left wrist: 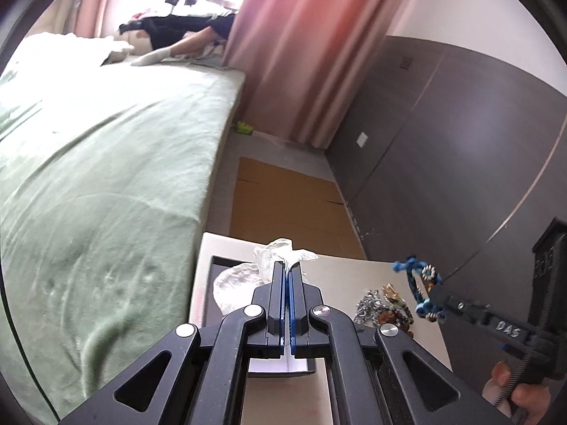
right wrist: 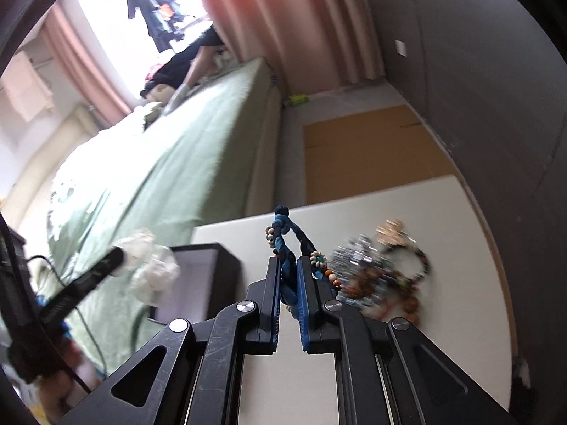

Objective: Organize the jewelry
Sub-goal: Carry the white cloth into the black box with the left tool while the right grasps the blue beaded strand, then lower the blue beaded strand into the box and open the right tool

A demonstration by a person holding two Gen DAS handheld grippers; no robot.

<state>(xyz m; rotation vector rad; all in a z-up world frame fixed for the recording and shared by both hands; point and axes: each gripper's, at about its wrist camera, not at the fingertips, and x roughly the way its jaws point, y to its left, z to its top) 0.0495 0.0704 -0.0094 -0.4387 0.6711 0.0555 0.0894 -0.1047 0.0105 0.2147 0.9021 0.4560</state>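
Observation:
My right gripper (right wrist: 288, 260) is shut on a blue braided bracelet (right wrist: 283, 228) with small beads and holds it above the white table (right wrist: 407, 205). In the left wrist view the same bracelet (left wrist: 420, 281) hangs from the right gripper (left wrist: 434, 294) over a pile of jewelry (left wrist: 384, 304). My left gripper (left wrist: 287, 265) is shut on a crumpled clear plastic bag (left wrist: 264, 253) above an open black box (left wrist: 216, 262). From the right wrist, the left gripper (right wrist: 118, 255) and its bag (right wrist: 152, 265) hover by that box (right wrist: 212, 272). The jewelry pile (right wrist: 382, 269) is blurred.
A bed with a green cover (left wrist: 106, 163) runs along the left of the table. Flat cardboard (left wrist: 283, 205) lies on the floor beyond it, with a dark panelled wall (left wrist: 460, 141) to the right and pink curtains (left wrist: 301, 35) behind. A person (left wrist: 184, 35) leans over the bed's far end.

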